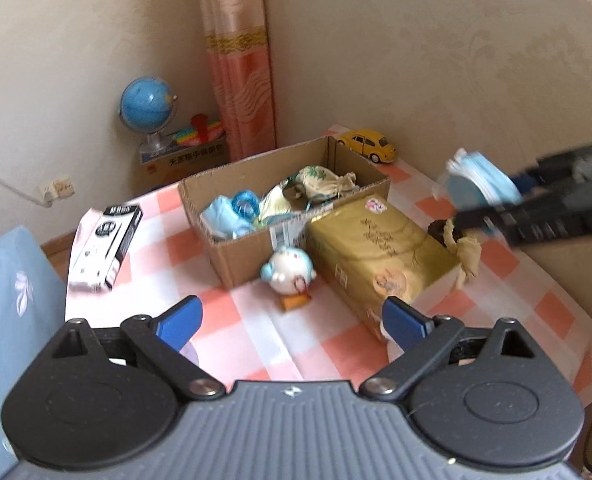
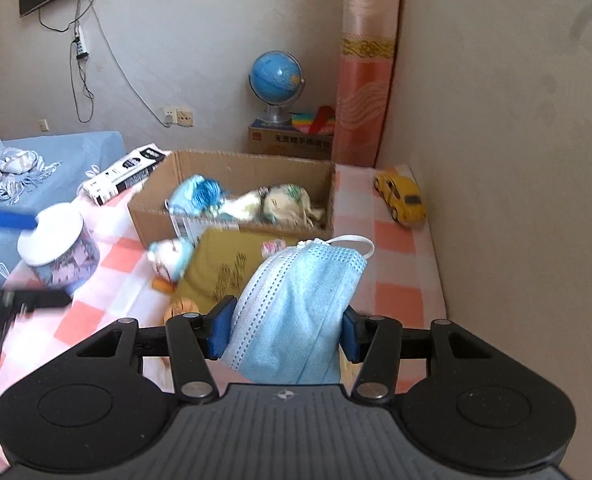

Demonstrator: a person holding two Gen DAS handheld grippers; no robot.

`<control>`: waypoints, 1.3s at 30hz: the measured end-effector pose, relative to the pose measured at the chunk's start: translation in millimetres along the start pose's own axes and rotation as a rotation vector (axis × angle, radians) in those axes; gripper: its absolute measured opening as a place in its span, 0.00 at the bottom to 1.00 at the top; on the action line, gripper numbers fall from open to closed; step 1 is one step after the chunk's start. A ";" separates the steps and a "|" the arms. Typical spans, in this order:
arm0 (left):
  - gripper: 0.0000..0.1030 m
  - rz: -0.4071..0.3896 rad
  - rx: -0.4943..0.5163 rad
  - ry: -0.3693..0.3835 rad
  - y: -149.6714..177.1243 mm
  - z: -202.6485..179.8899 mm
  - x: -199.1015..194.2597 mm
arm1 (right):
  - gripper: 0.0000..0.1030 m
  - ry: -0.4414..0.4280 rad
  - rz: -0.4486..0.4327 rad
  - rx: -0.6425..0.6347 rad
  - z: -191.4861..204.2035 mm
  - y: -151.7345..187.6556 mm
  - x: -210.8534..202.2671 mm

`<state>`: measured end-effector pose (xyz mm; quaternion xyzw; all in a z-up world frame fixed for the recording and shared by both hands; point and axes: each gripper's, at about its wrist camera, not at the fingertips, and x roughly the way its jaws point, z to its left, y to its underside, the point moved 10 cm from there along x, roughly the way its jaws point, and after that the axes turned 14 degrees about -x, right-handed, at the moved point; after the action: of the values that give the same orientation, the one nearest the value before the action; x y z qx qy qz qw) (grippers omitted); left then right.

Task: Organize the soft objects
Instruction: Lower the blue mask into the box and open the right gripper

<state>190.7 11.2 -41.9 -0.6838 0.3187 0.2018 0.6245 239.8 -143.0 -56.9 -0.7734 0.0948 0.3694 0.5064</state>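
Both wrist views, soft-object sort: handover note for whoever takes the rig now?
Left gripper: open, holds nothing.
Right gripper: shut on a blue face mask, held above the table.
Cardboard box: already holds another blue mask, blue cord and cloth pouches.
Left: drop this mask in the box; a tan cloth pouch is on the table beside the gold box.

Materials, as I read them through both wrist cameras. The face mask is pleated, matt non-woven fabric with a white elastic loop. The box is raw brown corrugated cardboard with rough-cut edges. The gold carton has a glossy printed skin. The tablecloth is smooth with a slight sheen. The toy car is glossy yellow, and I cannot tell metal from plastic.
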 end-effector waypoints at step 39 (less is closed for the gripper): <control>0.94 0.026 -0.134 -0.050 33.4 21.8 6.1 | 1.00 -0.009 0.022 0.007 -35.7 -71.8 100.1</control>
<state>174.7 30.9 -73.2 -0.7148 0.2975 0.2479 0.5824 365.1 -117.0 -64.8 -0.7689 0.1024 0.3782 0.5053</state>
